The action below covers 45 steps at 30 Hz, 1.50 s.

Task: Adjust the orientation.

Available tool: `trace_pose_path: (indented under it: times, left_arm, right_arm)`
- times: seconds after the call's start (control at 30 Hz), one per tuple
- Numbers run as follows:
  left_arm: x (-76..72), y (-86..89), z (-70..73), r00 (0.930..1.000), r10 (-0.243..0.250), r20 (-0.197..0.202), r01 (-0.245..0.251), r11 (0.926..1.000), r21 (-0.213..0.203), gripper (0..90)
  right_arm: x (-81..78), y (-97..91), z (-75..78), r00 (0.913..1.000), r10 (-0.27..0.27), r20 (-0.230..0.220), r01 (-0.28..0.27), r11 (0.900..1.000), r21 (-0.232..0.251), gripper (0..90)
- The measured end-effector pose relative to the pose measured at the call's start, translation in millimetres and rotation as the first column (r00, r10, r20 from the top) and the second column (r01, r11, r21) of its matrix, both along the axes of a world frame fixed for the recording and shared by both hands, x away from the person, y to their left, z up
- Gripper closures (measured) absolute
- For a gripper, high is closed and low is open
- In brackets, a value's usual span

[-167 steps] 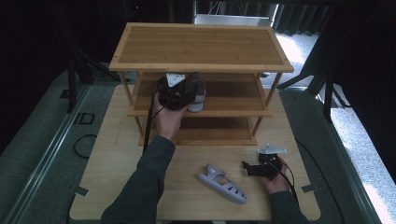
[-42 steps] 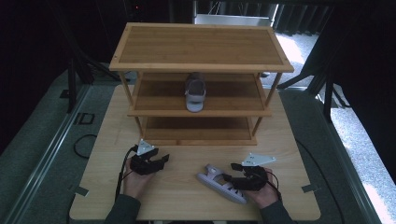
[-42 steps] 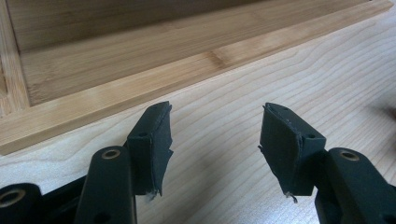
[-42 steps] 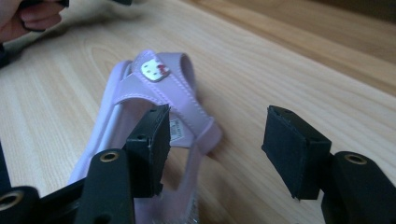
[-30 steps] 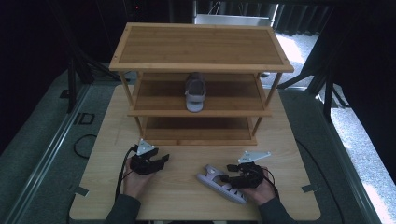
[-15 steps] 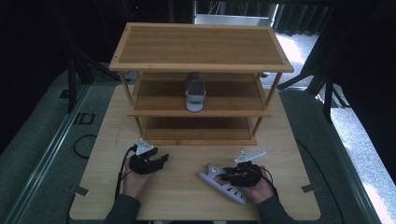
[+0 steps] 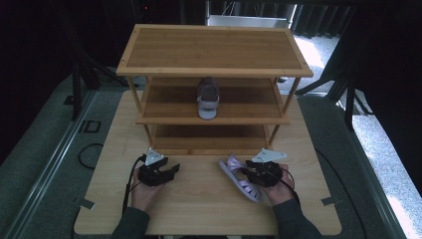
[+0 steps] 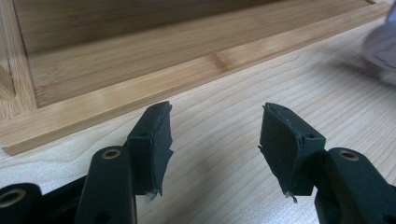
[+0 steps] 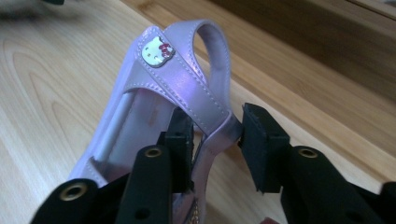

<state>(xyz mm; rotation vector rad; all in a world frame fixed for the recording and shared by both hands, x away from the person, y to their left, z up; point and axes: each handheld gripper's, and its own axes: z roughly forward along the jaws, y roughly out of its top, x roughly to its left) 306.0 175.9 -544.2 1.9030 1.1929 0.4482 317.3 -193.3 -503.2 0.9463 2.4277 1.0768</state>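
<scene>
Now your right gripper (image 9: 212,135) straddles the side wall of the lilac sandal (image 9: 163,107) by its heel strap; the jaws have just been closing, then easing, and the pads look pressed on the strap, though the far pad's contact is hard to judge. The sandal sits on the table (image 7: 199,199) in front of the bamboo shoe rack (image 7: 214,50), whose middle shelf already carries its mate (image 7: 208,97). Your left gripper (image 8: 215,135) rests with jaws apart and nothing between them. Firm up the pinch before lifting, keep the sole level, and clear the shelf edge on the way in.
</scene>
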Motion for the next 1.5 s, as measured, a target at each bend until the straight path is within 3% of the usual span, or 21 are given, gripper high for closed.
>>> trace_pose_path:
  times: [0.1,0.13,0.17,0.27,0.33,0.57,0.83,1.1,1.2,1.33,1.37,1.5]
  left_arm:
    - [-0.6,0.6,0.4,1.0000,0.002,0.003,-0.002,1.0000,-0.005,44.1]
    - [-0.7,0.9,0.5,1.0000,0.001,0.003,-0.001,1.0000,-0.006,44.2]
    - [-0.7,1.1,0.5,1.0000,0.001,0.004,-0.001,1.0000,-0.005,44.2]
    - [-0.7,1.1,0.9,1.0000,0.000,0.006,0.000,1.0000,-0.003,44.2]
    - [-0.7,1.4,0.9,1.0000,0.003,0.004,-0.003,1.0000,-0.005,44.1]
    - [-0.4,1.3,0.7,1.0000,0.002,0.003,-0.002,1.0000,-0.006,44.2]
    - [-0.5,0.9,0.4,1.0000,0.002,0.002,-0.002,1.0000,-0.008,44.2]
    - [-0.3,1.7,0.6,1.0000,0.003,0.001,-0.003,1.0000,-0.006,44.1]
    - [-0.4,1.9,0.7,1.0000,0.004,0.002,-0.004,1.0000,-0.007,44.1]
    - [-0.4,2.0,0.9,1.0000,0.005,0.003,-0.005,1.0000,-0.007,44.1]
    - [-0.1,1.8,0.6,1.0000,0.002,0.002,-0.002,1.0000,-0.004,44.2]
    - [0.3,-0.2,0.0,1.0000,-0.001,0.000,0.001,1.0000,-0.001,44.1]
  right_arm:
    - [-1.6,12.1,-6.1,0.9983,0.050,-0.028,-0.049,0.9984,0.027,57.7]
    - [-3.9,14.2,-7.0,0.9986,0.051,-0.017,-0.051,0.9985,0.021,56.4]
    - [-5.9,15.1,-7.5,0.9988,0.047,-0.011,-0.047,0.9988,0.015,52.3]
    - [-10.0,14.5,-10.0,0.9962,0.074,-0.044,-0.071,0.9955,0.062,36.6]
    - [-15.5,15.4,-10.7,0.9969,0.073,-0.031,-0.071,0.9959,0.056,30.1]
    - [-35.1,10.7,-10.6,0.9979,0.064,-0.008,-0.063,0.9956,0.069,21.0]
    - [-52.8,2.2,-21.3,0.9952,0.087,-0.044,-0.084,0.9941,0.069,17.2]
    - [-57.1,-1.0,-34.5,0.9927,0.084,-0.087,-0.082,0.9963,0.023,14.6]
    - [-57.9,-4.6,-35.5,0.9944,0.077,-0.073,-0.077,0.9970,-0.005,14.7]
    - [-56.3,-15.6,-34.6,0.9979,0.037,-0.053,-0.038,0.9992,-0.012,15.8]
    - [-52.4,-25.4,-34.0,0.9991,-0.011,-0.040,0.011,0.9999,-0.010,19.0]
    - [-39.8,-35.3,-36.3,0.9945,-0.097,-0.040,0.097,0.9953,-0.005,24.7]
